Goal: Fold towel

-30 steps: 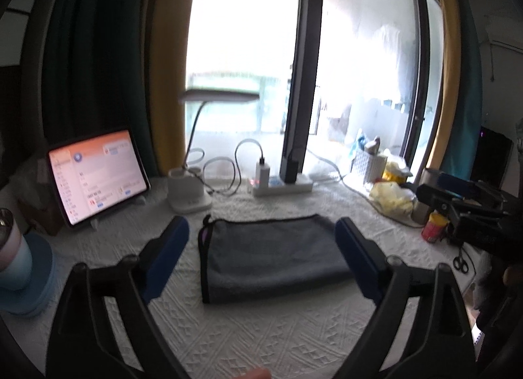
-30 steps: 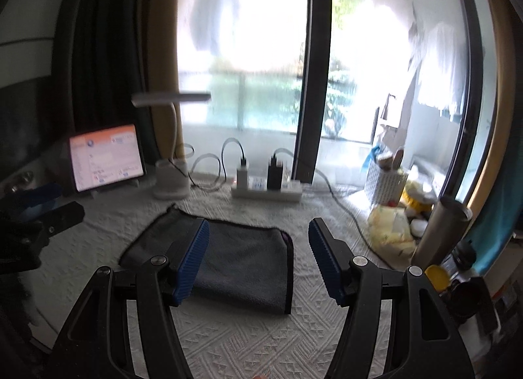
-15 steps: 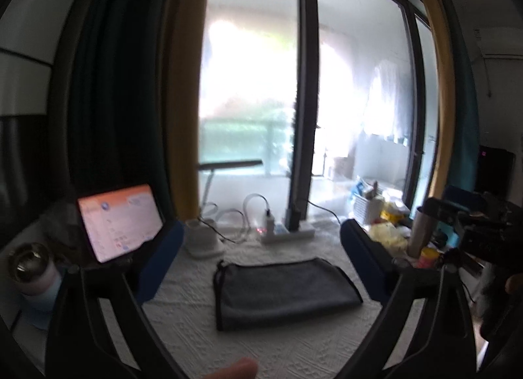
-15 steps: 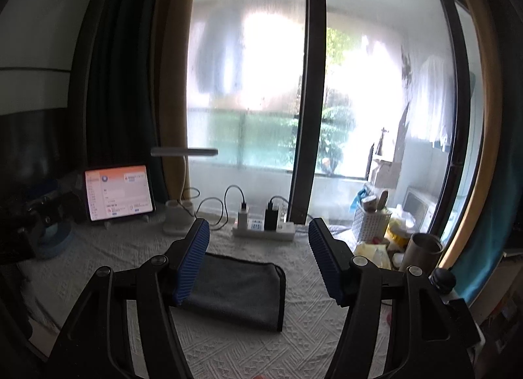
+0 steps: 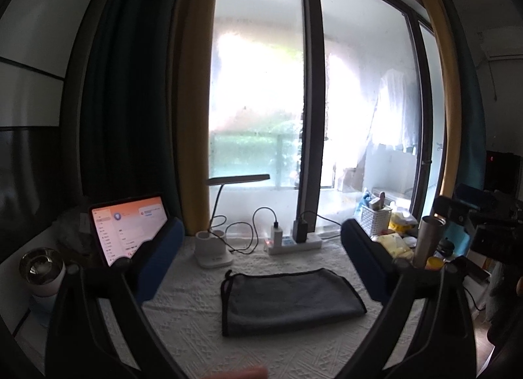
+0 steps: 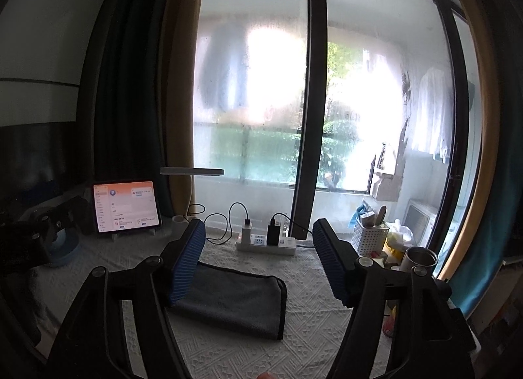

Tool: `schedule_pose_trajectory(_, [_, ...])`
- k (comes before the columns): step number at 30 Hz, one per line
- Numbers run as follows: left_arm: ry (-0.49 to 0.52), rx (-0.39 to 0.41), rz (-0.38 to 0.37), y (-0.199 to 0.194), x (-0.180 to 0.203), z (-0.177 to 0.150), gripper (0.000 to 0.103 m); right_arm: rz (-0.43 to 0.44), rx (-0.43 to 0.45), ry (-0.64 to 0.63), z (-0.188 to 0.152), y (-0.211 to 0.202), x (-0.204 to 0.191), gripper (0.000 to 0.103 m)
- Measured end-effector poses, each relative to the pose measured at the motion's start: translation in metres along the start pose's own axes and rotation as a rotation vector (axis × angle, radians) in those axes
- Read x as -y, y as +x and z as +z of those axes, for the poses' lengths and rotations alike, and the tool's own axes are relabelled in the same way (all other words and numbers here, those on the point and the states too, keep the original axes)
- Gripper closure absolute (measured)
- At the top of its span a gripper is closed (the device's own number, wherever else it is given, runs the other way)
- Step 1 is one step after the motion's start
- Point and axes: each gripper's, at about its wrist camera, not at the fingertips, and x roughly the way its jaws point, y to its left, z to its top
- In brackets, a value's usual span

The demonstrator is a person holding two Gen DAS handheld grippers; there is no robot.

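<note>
A grey towel (image 5: 287,300) with dark trim lies folded flat on the white textured tablecloth (image 5: 196,339). It also shows in the right wrist view (image 6: 232,300). My left gripper (image 5: 261,255) is open and empty, held well above and in front of the towel. My right gripper (image 6: 258,258) is open and empty too, raised above the towel, its left finger covering the towel's left end. The right gripper body shows at the right edge of the left wrist view (image 5: 483,225).
At the back stand a lit tablet (image 5: 127,228), a white desk lamp (image 5: 212,248), a power strip with chargers (image 5: 294,241), a white basket (image 5: 376,219) and a steel tumbler (image 5: 428,238). A mug (image 5: 42,271) sits far left. Window behind.
Both grippers have risen and drawn back from the towel, so it looks smaller and lower in view. The towel has not moved. Both stay open.
</note>
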Motion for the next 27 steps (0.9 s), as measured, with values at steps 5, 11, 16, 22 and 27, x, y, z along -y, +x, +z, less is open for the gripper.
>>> schedule_pose_trajectory(5, [0.008,-0.021,0.004,0.006,0.000,-0.004,0.004,0.008,-0.011,0.004,-0.002,0.006,0.000,0.031])
schedule_pose_trajectory(11, [0.018,-0.040,0.012,0.013,0.003,-0.006,0.004,0.006,-0.017,0.009,-0.004,0.010,0.004,0.031])
schedule_pose_trajectory(16, [0.014,-0.044,0.009,0.015,0.004,-0.006,0.004,0.000,-0.021,0.012,-0.005,0.011,0.006,0.031])
schedule_pose_trajectory(22, [0.020,-0.042,0.003,0.012,0.006,-0.006,0.004,-0.002,-0.020,0.012,-0.005,0.012,0.005,0.031])
schedule_pose_trajectory(27, [0.024,-0.044,0.002,0.013,0.006,-0.007,0.004,-0.004,-0.018,0.015,-0.005,0.012,0.005,0.031])
